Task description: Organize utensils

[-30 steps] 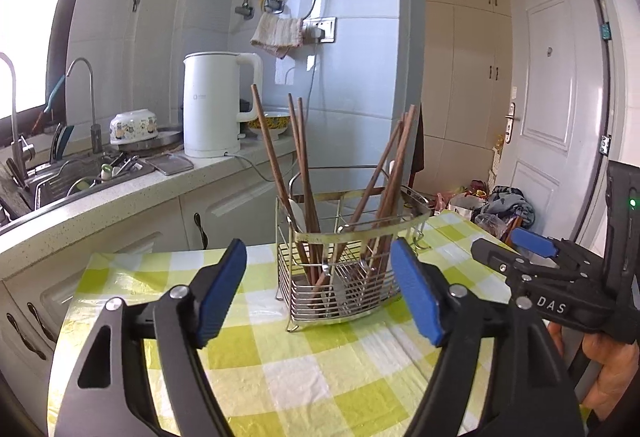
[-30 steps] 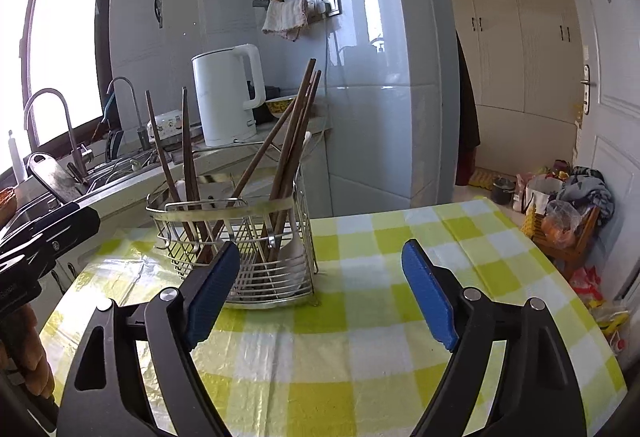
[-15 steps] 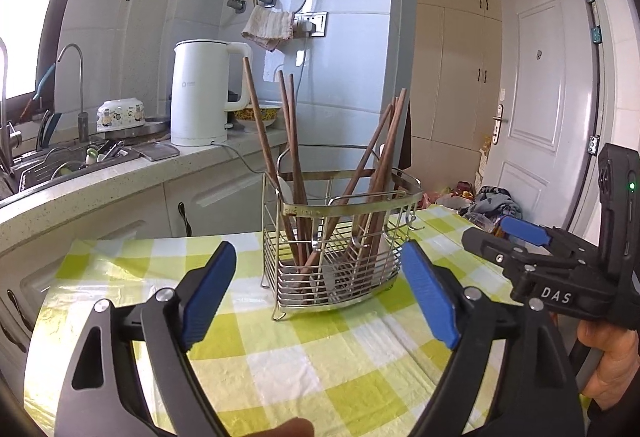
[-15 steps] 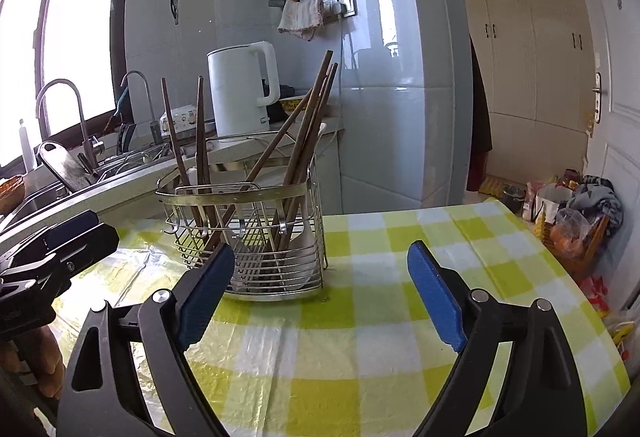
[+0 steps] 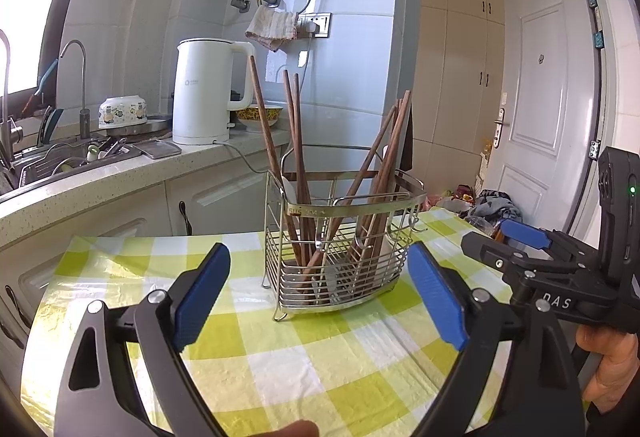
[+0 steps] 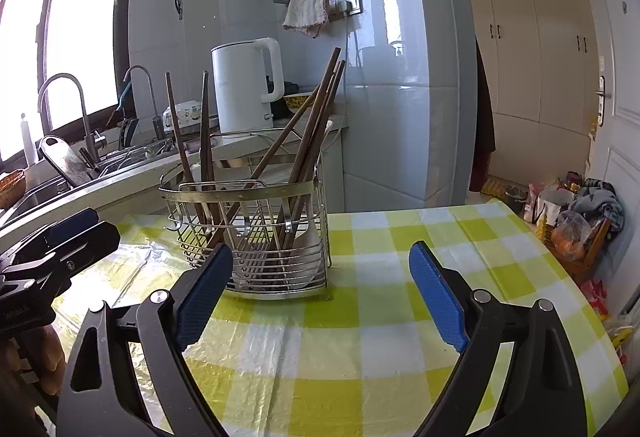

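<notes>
A steel wire utensil caddy (image 5: 340, 261) stands on the yellow-green checked tablecloth (image 5: 304, 357). It holds several brown wooden chopsticks (image 5: 298, 157) and white spoons, leaning left and right. It also shows in the right wrist view (image 6: 256, 241), with its chopsticks (image 6: 308, 125). My left gripper (image 5: 318, 299) is open and empty, just in front of the caddy. My right gripper (image 6: 320, 301) is open and empty, to the right of the caddy. Each gripper shows in the other's view, the right one (image 5: 508, 237) and the left one (image 6: 76, 233).
A counter behind the table carries a white kettle (image 5: 204, 93), bowls (image 5: 122, 113) and a sink with faucets (image 5: 76, 85). A tiled pillar (image 6: 400, 77) stands behind the caddy. A white door (image 5: 548, 93) and floor clutter (image 6: 576, 213) lie to the right.
Both grippers have dropped lower and moved slightly closer to the caddy, which now sits larger and higher in both views. Both stay open and empty.
</notes>
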A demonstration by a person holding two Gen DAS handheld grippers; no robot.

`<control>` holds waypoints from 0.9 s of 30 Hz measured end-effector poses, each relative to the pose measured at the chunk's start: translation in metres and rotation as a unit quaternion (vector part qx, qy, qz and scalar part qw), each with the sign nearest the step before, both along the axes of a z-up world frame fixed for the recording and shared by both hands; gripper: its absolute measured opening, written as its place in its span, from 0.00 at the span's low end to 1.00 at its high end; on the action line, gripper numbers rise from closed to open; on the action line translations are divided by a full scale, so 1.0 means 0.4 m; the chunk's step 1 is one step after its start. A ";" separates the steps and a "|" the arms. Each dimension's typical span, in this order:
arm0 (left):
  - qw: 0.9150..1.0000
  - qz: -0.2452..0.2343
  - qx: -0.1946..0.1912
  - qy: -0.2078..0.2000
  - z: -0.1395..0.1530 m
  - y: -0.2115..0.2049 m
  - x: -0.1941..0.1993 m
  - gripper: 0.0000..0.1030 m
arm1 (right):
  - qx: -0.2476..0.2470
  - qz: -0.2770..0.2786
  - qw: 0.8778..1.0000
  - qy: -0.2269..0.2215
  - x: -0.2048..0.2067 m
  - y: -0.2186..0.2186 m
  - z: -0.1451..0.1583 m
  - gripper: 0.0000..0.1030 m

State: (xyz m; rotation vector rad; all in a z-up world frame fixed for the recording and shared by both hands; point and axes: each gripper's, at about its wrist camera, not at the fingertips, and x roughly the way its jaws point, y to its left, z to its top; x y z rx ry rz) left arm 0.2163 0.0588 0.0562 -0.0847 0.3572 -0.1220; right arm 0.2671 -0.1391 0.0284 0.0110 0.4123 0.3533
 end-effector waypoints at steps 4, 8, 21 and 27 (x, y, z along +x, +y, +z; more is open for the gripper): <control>1.000 0.000 0.001 0.000 0.000 -0.001 -0.002 0.86 | 0.000 0.001 1.000 0.000 0.000 0.000 0.000 0.82; 1.000 0.000 0.000 -0.002 0.000 -0.001 -0.002 0.86 | -0.001 0.001 1.000 0.001 -0.001 0.000 -0.001 0.82; 1.000 -0.001 -0.001 -0.003 0.000 0.000 -0.003 0.86 | -0.001 0.001 1.000 0.002 -0.004 -0.001 -0.002 0.82; 1.000 -0.001 -0.001 -0.004 0.002 0.003 -0.005 0.86 | -0.002 0.001 1.000 0.002 -0.002 0.001 -0.004 0.82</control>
